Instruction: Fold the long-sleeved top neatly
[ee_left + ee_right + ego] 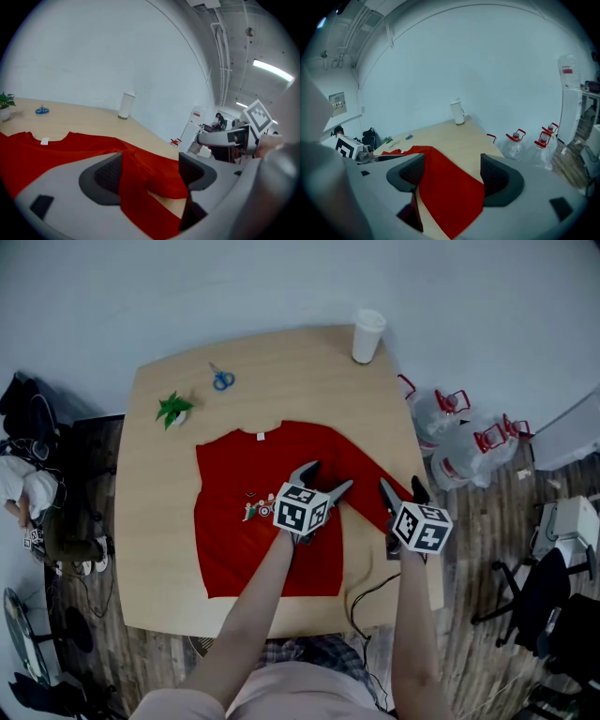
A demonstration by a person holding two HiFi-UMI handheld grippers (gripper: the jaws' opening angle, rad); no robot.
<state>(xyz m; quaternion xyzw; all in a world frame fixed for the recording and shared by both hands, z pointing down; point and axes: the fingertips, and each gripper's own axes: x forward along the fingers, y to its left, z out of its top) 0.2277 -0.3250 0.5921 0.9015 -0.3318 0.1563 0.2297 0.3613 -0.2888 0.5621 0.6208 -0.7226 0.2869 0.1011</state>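
Well, red top (225, 549): neck label (261, 435) seems illegible.

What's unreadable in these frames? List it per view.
- Print on the red top: head view, too small, and partly behind the left gripper.
- Cuff of the sleeve: head view, hidden under the right gripper; right gripper view, it runs under the gripper's body.
- Scissors: too small in every view to tell whether the blades are open.
- Cup: contents visible in no view.
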